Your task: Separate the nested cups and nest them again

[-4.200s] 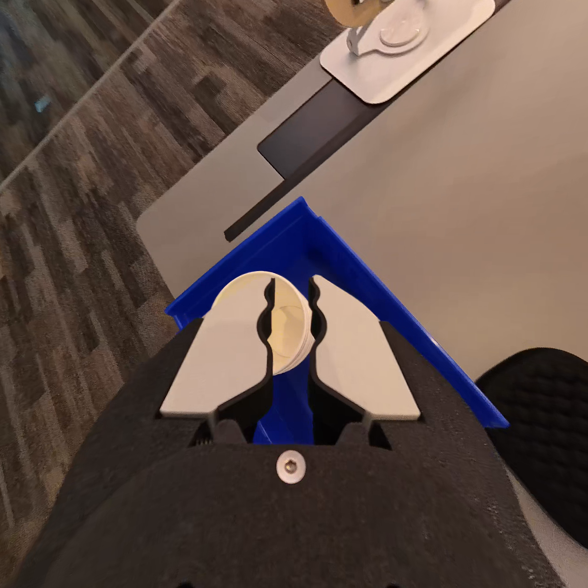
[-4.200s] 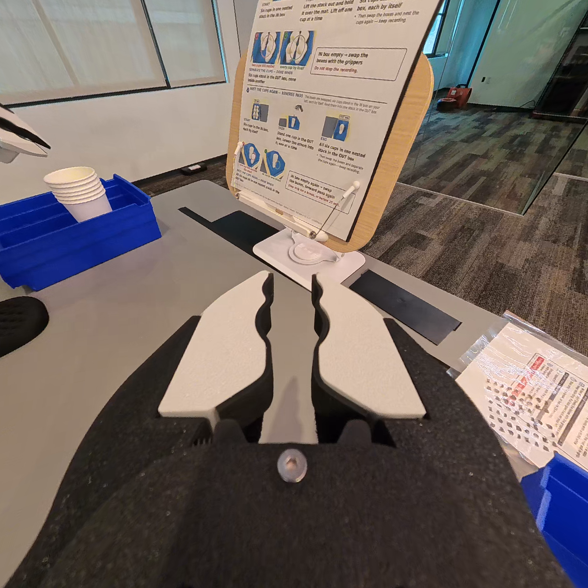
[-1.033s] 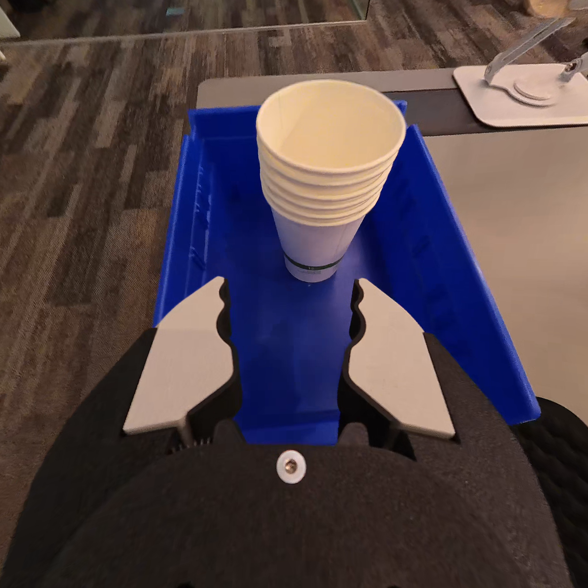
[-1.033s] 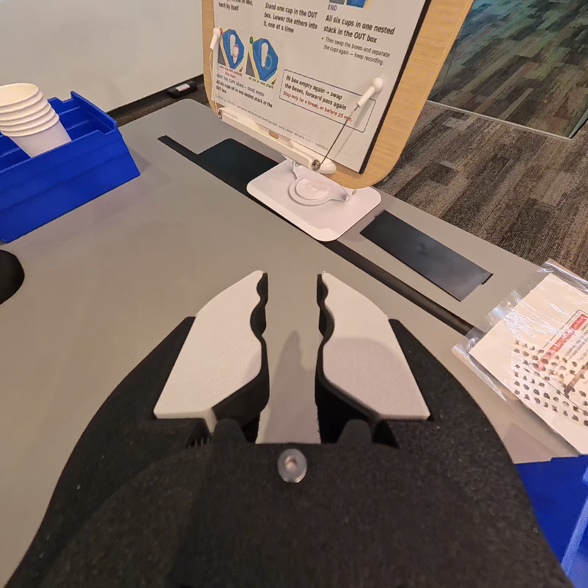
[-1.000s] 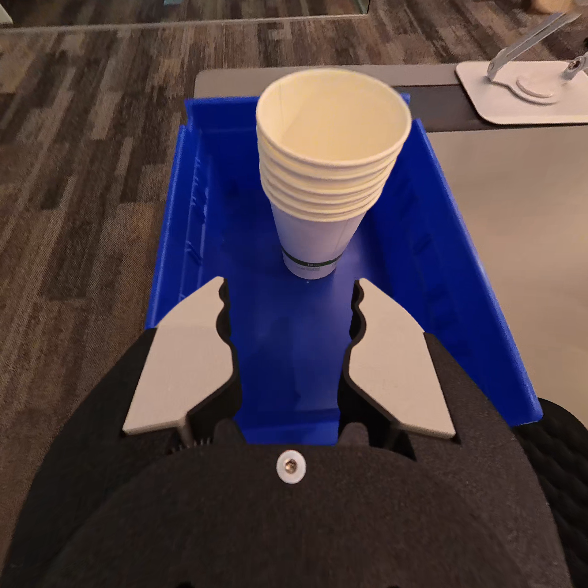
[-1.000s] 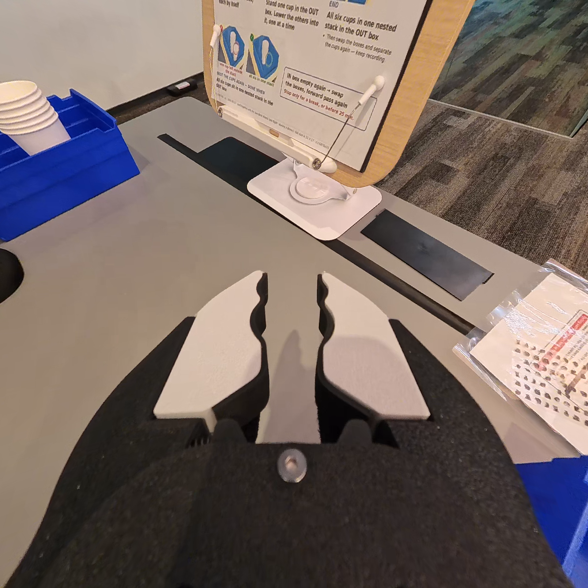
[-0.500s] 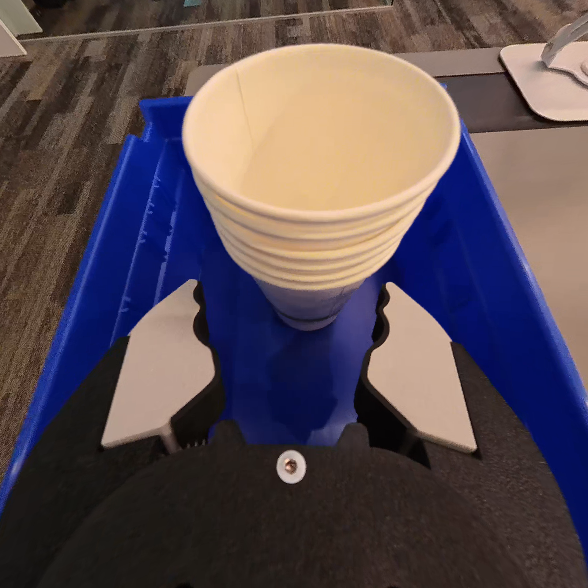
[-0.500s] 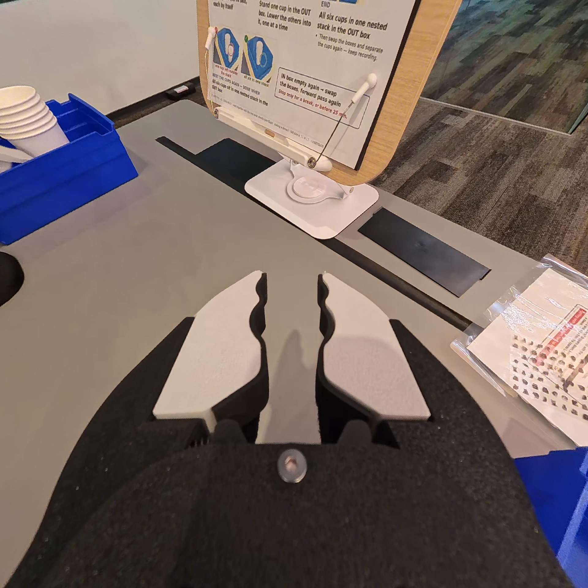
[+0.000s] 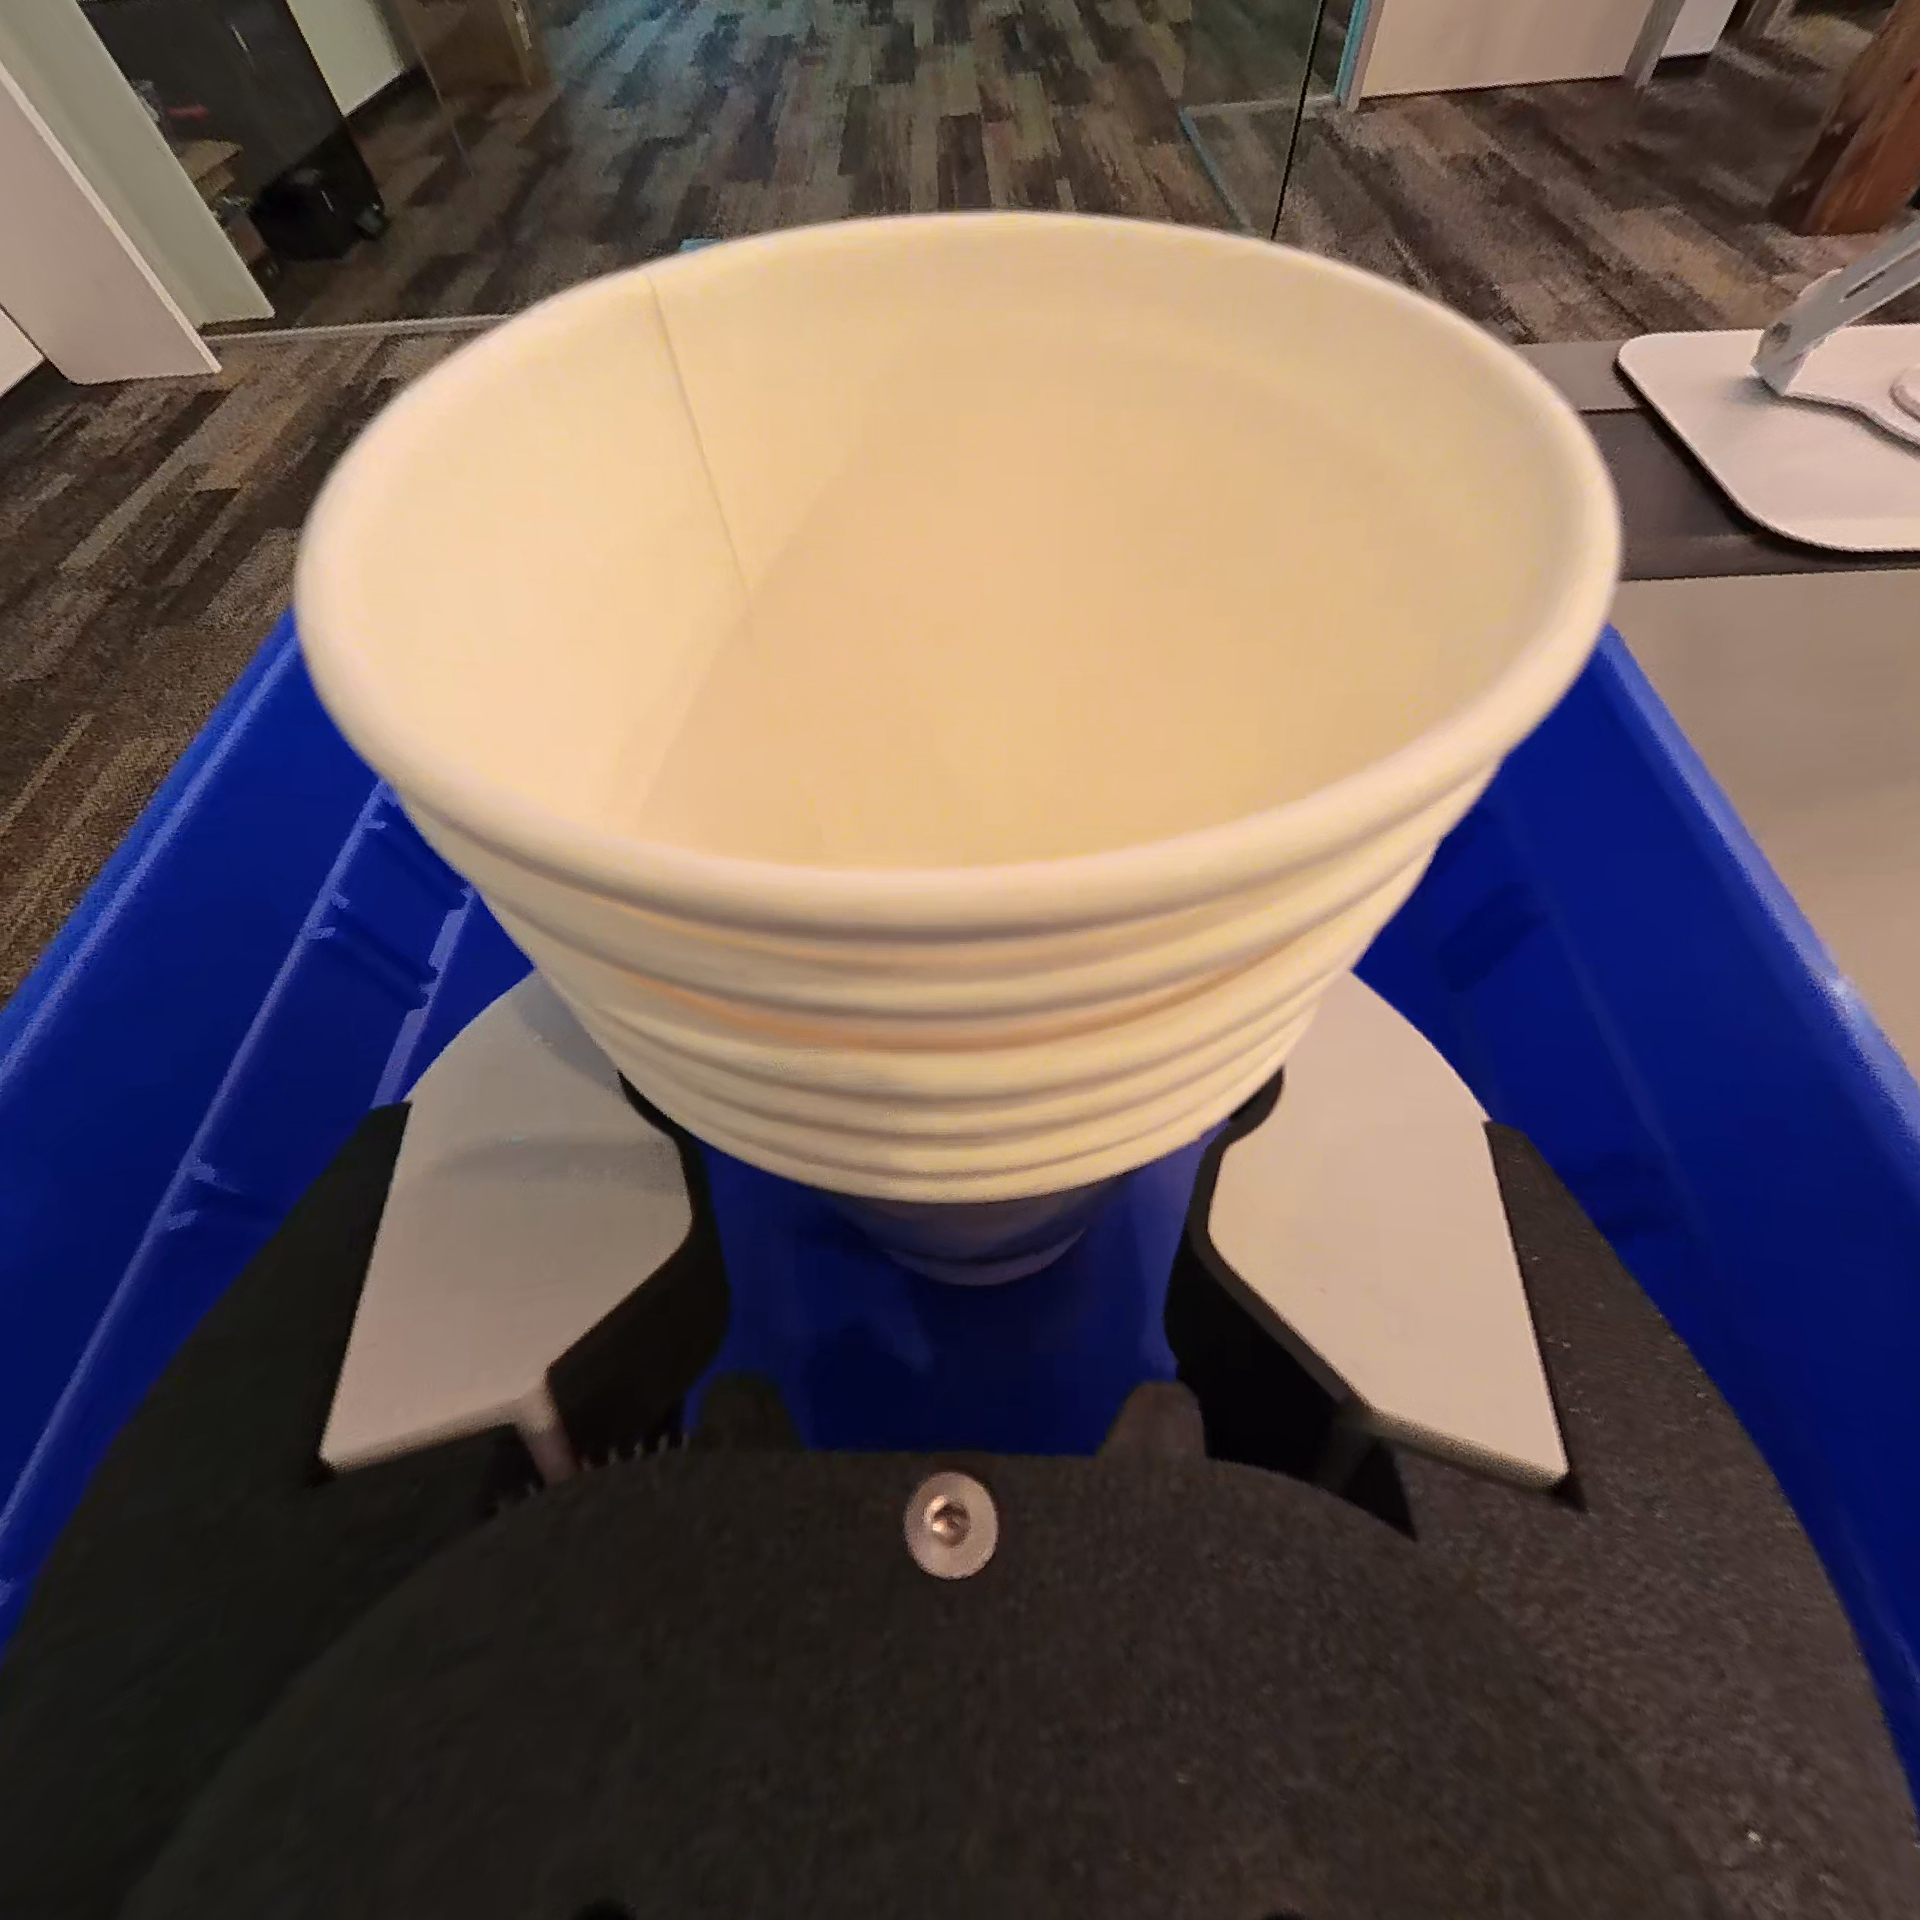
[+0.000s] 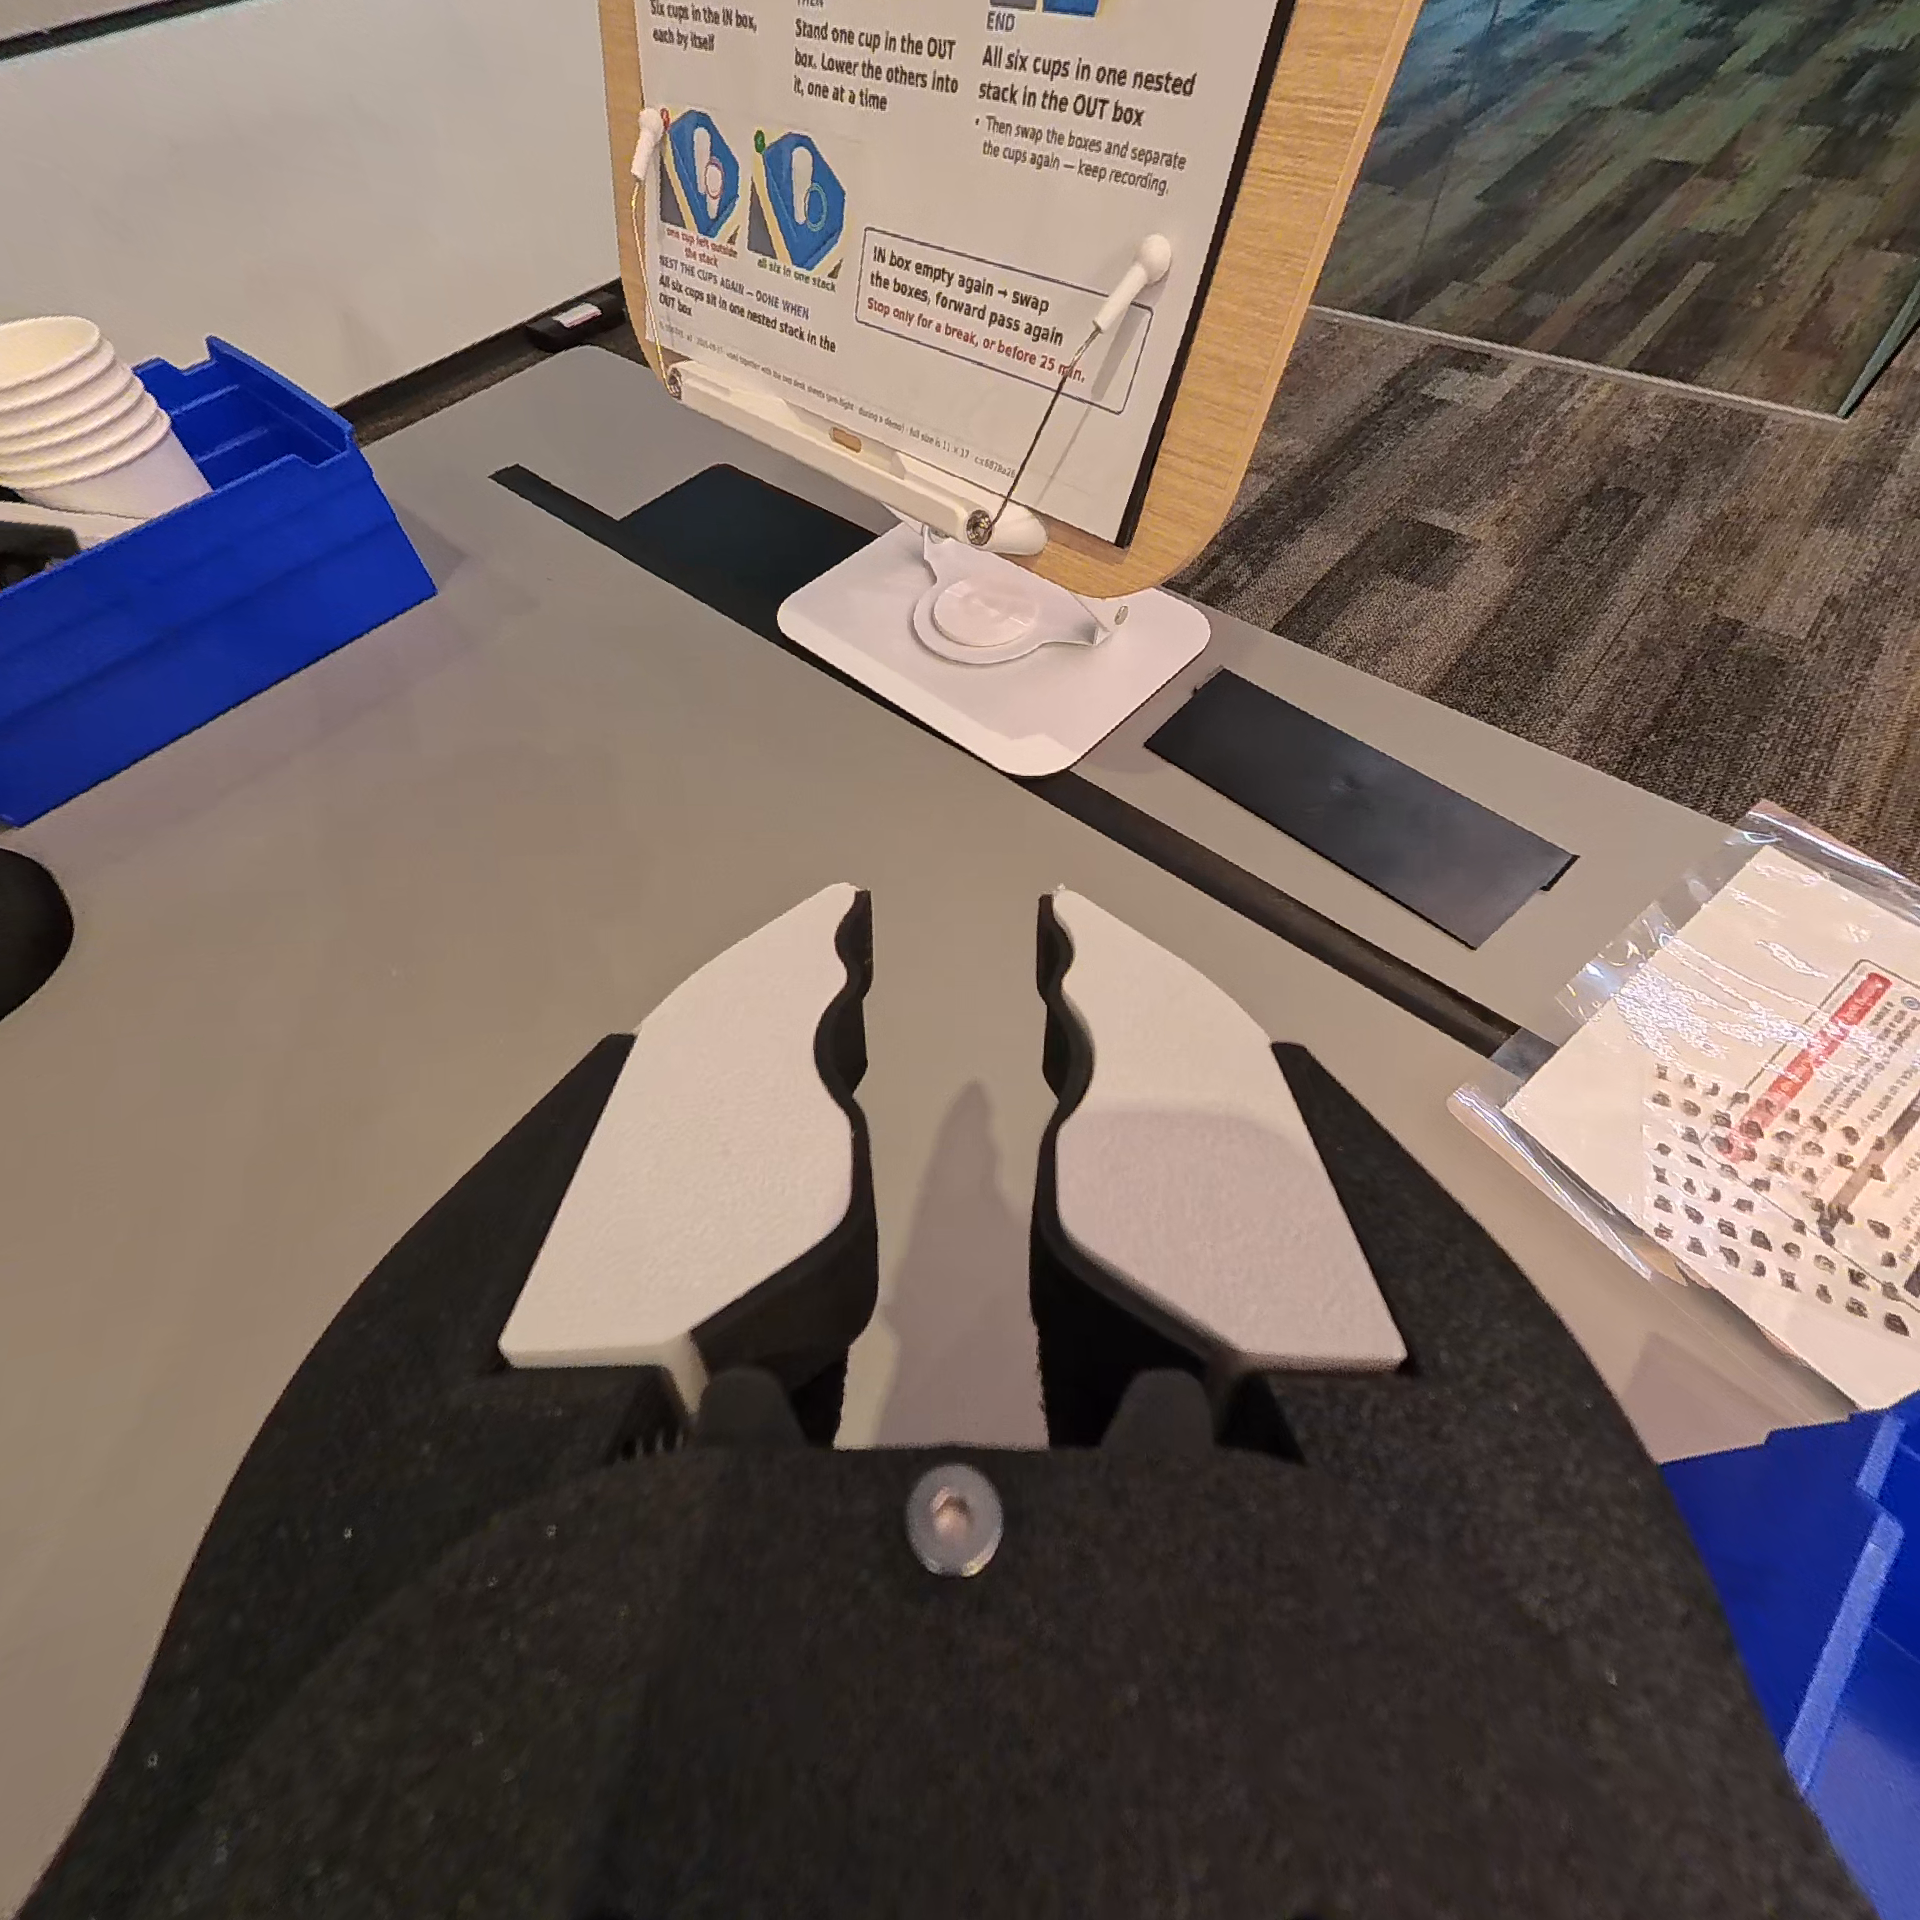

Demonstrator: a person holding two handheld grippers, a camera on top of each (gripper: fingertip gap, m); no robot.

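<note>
Squeeze the spread left hand-held gripper gently on the cup stack at twelve o'clock (right hand-held gripper parted, empty).

Left claw spread wide, level and pointing forward, one grey finger out on each side; right claw tilted downward, fingers parted by a narrow gap, gripping nothing.
</note>
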